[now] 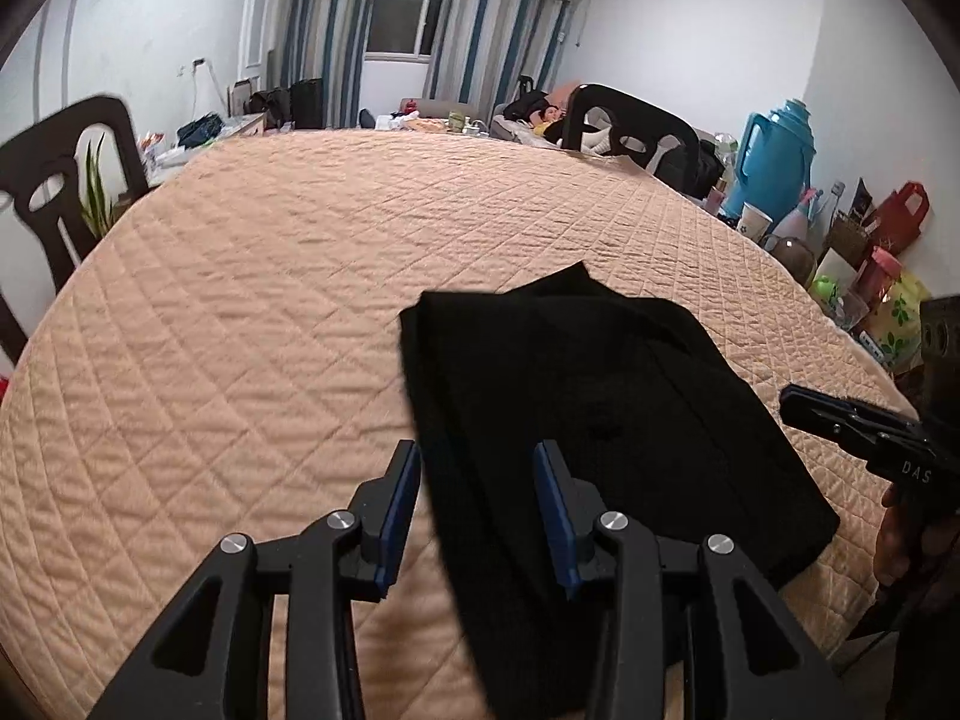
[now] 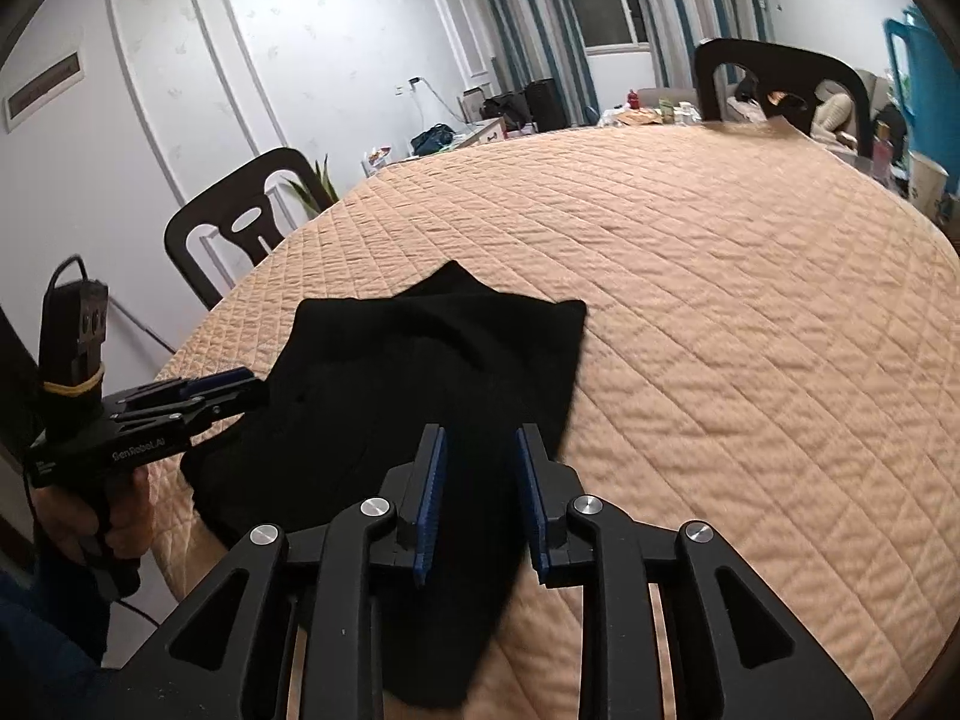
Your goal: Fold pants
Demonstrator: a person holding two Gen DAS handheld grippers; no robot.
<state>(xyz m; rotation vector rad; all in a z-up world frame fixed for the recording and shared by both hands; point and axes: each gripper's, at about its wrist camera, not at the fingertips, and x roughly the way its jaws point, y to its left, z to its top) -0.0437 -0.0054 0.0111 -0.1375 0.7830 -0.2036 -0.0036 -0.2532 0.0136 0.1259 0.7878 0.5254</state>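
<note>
Readable markings: "DAS" in white on the right tool point(image 1: 804, 405) body; "GenRobot.AI" in white on the left tool point(image 2: 228, 381) body.

Room evenly lit, fairly bright, soft indoor light w/ a ceiling lamp reflected in the dark window point(image 1: 401, 12). Strong fisheye bend, black vignette at corners. Black folded cloth pants point(image 1: 600, 408) nearly featureless, edges motion-blurred. Peach quilted tabletop cover point(image 1: 240, 330) sharp, faint shadows.
</note>
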